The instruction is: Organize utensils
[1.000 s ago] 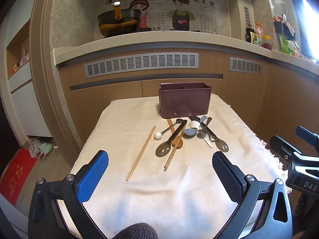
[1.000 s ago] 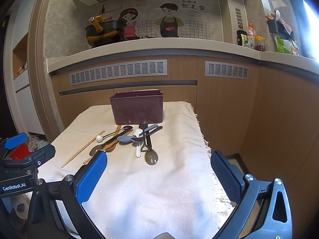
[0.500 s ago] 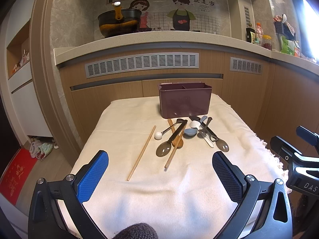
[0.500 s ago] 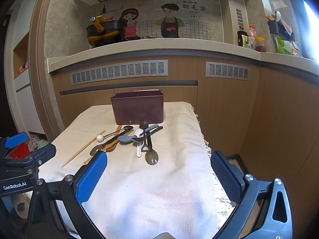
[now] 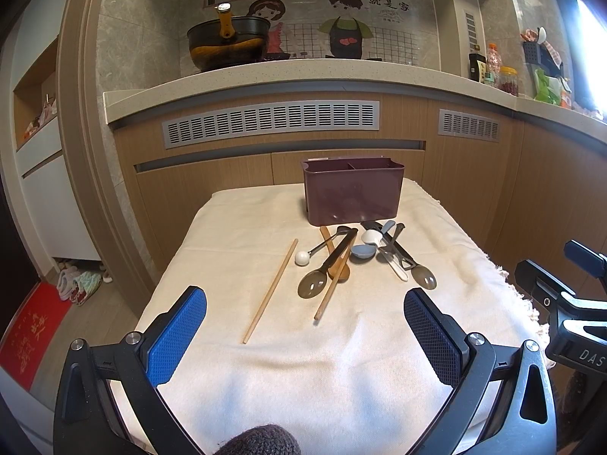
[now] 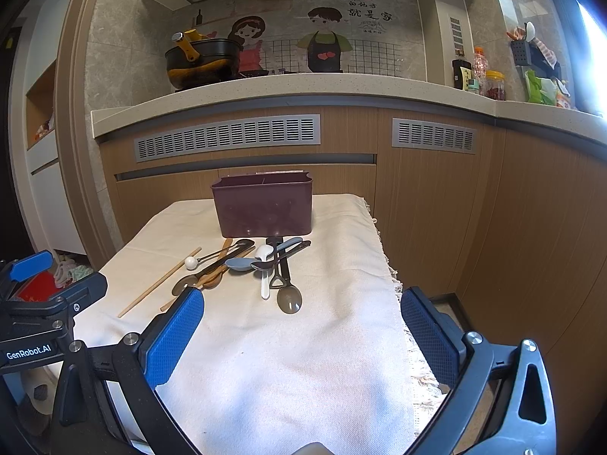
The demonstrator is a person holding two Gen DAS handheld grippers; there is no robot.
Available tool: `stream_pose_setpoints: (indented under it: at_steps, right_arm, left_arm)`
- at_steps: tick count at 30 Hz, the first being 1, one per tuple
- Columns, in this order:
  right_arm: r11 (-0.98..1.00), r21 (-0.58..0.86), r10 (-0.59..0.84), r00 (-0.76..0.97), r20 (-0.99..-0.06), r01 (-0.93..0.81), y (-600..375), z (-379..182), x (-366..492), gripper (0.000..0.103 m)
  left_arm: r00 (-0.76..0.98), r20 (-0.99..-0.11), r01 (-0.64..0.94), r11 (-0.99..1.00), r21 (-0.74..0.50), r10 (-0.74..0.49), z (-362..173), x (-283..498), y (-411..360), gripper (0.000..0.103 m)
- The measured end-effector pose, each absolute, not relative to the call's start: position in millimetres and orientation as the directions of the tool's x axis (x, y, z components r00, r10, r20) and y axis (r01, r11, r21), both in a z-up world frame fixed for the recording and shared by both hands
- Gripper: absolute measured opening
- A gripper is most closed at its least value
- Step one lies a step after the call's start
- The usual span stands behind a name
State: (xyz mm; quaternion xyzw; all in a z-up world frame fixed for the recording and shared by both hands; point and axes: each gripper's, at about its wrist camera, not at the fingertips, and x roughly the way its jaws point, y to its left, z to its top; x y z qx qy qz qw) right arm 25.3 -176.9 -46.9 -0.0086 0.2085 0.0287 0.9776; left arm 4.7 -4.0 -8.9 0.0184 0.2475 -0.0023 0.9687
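Left hand-held gripper (image 5: 305, 335) hangs over the near edge of the cloth-covered table (image 5: 341, 371) with its jaws spread wide and nothing between them. Right hand-held gripper (image 6: 299, 337) hangs likewise over the near right corner, jaws wide apart and empty. The utensils (image 5: 356, 256) lie in a loose, overlapping heap on the cloth toward the far edge, well ahead of both tools and touched by neither. A maroon utensil holder (image 5: 353, 191) stands upright at the far edge, just behind the heap; its divided compartments appear empty as far as can be seen. One chopstick (image 5: 271, 290) lies apart on the left side of the heap, a second chopstick (image 5: 334, 284) crosses under a dark-handled spoon (image 5: 328, 265). A further spoon (image 6: 289, 295) lies nearest the right tool.
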Motion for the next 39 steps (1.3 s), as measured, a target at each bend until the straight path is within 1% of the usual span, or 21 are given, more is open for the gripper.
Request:
stream_pose_setpoints:
  at_steps: [23,33,39]
  right_arm:
    - [0.998,-0.015,0.049,0.907,-0.417,-0.061,-172.0,-50.3,29.0,0.103]
    - [0.995,-0.087,0.009,0.899,-0.438,-0.052,-170.4,-52.9,57.4,0.103]
    - [0.985,-0.145,0.018,0.885,-0.465,-0.096,-154.7,-55.3,90.8,0.103]
  left_arm:
    - [0.870,-0.492,0.001,1.000,0.026,0.012,-9.4,10.8,6.0,0.103]
    - [0.865,-0.499,-0.026,0.999,0.036,0.040,-11.9,38.2,24.5,0.103]
    - [0.839,-0.543,-0.035,0.999,0.004,0.032,-17.7,75.7,46.8,0.103]
